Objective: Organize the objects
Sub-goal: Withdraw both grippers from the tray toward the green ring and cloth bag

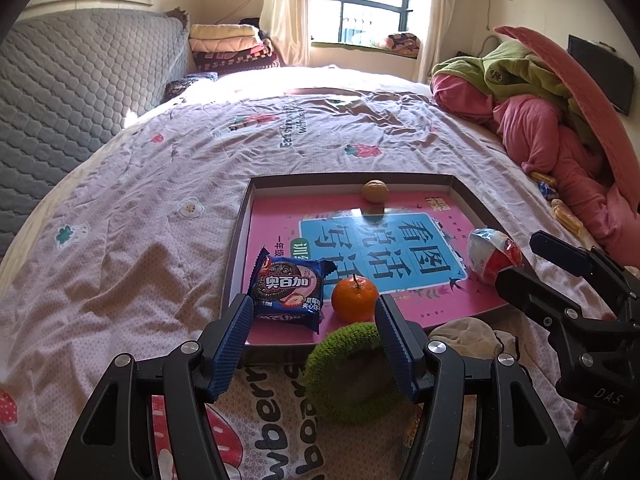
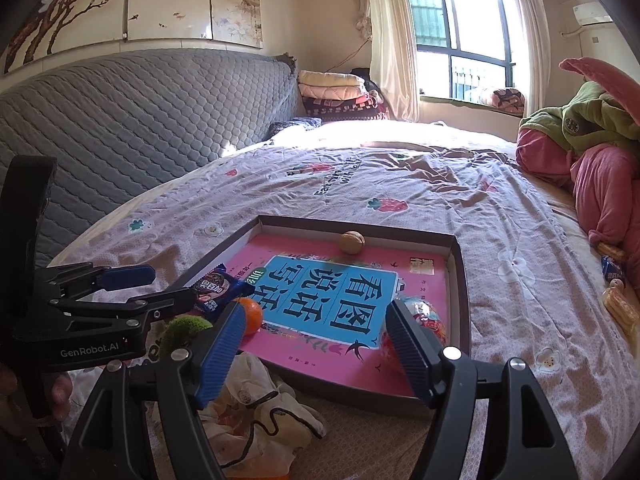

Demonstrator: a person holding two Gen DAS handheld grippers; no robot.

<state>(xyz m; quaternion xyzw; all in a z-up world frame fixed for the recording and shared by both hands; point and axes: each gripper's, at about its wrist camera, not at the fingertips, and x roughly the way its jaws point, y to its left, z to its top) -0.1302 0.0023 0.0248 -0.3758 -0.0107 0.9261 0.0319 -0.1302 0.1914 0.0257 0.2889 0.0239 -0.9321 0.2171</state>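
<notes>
Green and fuzzy, the ring (image 1: 352, 372) lies on the bed just outside the tray (image 1: 236, 248), between the open jaws of the left gripper (image 1: 316, 344), which is nearer to it than the open, empty right gripper (image 2: 320, 350).

left gripper (image 1: 314, 342): jaws apart, nothing between the pads, tilted down at the tray's near edge
right gripper (image 2: 316, 346): jaws apart, pads gripping nothing, tilted down
</notes>
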